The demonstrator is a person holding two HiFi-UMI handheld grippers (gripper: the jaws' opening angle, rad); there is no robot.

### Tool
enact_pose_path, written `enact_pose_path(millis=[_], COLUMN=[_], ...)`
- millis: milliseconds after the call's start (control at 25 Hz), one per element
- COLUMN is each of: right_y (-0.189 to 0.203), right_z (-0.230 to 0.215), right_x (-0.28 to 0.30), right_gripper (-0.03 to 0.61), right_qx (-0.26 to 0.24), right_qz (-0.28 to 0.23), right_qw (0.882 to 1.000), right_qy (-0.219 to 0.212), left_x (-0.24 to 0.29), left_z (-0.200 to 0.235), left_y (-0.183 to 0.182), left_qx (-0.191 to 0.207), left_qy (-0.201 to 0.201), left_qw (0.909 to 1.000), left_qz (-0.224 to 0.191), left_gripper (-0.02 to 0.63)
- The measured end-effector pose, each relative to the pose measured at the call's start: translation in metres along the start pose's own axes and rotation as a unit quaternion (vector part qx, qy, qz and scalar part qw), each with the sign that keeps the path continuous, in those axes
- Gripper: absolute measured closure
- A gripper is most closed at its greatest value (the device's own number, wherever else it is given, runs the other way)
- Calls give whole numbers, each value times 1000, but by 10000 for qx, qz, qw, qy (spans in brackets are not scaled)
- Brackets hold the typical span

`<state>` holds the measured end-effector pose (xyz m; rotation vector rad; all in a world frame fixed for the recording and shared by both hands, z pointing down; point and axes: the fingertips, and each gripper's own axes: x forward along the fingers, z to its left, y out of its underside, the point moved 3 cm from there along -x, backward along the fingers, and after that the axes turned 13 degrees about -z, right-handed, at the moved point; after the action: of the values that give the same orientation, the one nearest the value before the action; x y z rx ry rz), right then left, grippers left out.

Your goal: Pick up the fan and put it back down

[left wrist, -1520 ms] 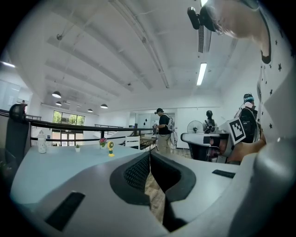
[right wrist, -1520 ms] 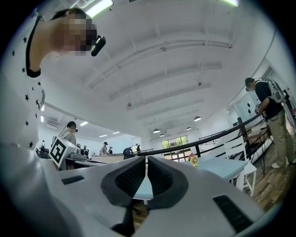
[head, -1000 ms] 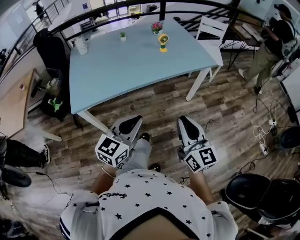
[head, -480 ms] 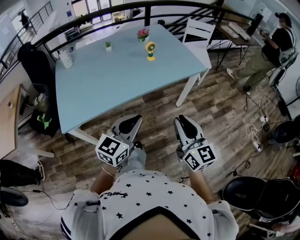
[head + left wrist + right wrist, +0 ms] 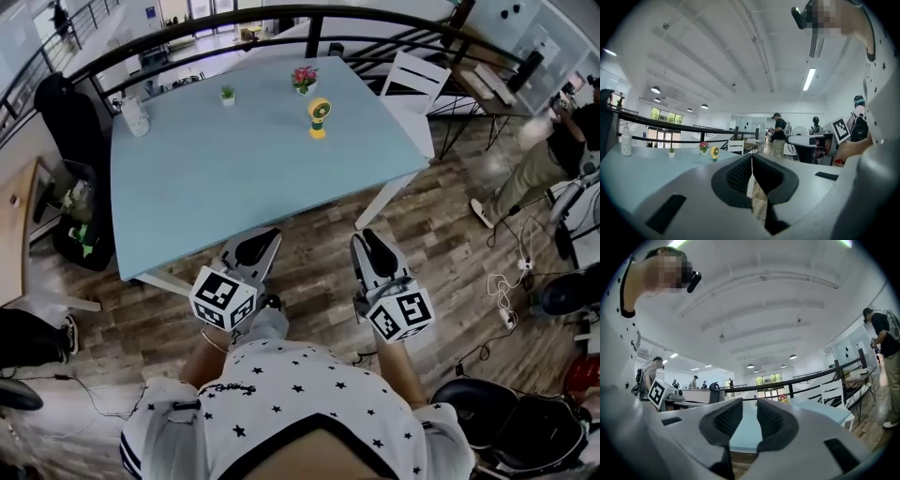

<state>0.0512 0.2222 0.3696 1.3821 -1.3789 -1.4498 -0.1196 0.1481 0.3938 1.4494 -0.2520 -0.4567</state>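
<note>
Plainly, the small yellow round-headed plastic fan (image 5: pixel 319 117) stands upright and untouched toward the far side of the smooth pale-blue rectangular table (image 5: pixel 206 187), near a pink-flowered pot (image 5: pixel 304 78), so both the lift and the set-down are left to do. Both tools hang over the brown wood-plank floor (image 5: pixel 441 244), well apart from the fan. The left gripper (image 5: pixel 258 248) has its ribbed black pads together on nothing, while the right gripper (image 5: pixel 375 255) has just been opening its jaws to a narrow, empty gap.
</note>
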Motion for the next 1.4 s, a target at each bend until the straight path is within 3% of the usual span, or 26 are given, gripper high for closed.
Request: enact_pose_path(millis=[240,800,1400], right_y=[3,15,40], right_z=[-9,-31,-23], right_x=[38,88,159], right_gripper=[496,477,462], right_qx=[53,-123,-90], right_qz=[103,253,249], right_qw=[9999,9986,9990], right_qy=[42,458,366], left_x=[13,51,41], left_z=[41,91,162], left_y=[0,2,-6], left_qx=[-126,-208,115], left_qy=[-200,208,-13], left_qw=[9996,9995,9999], left_qz=[125,62,-59], left_gripper=[584,586,586])
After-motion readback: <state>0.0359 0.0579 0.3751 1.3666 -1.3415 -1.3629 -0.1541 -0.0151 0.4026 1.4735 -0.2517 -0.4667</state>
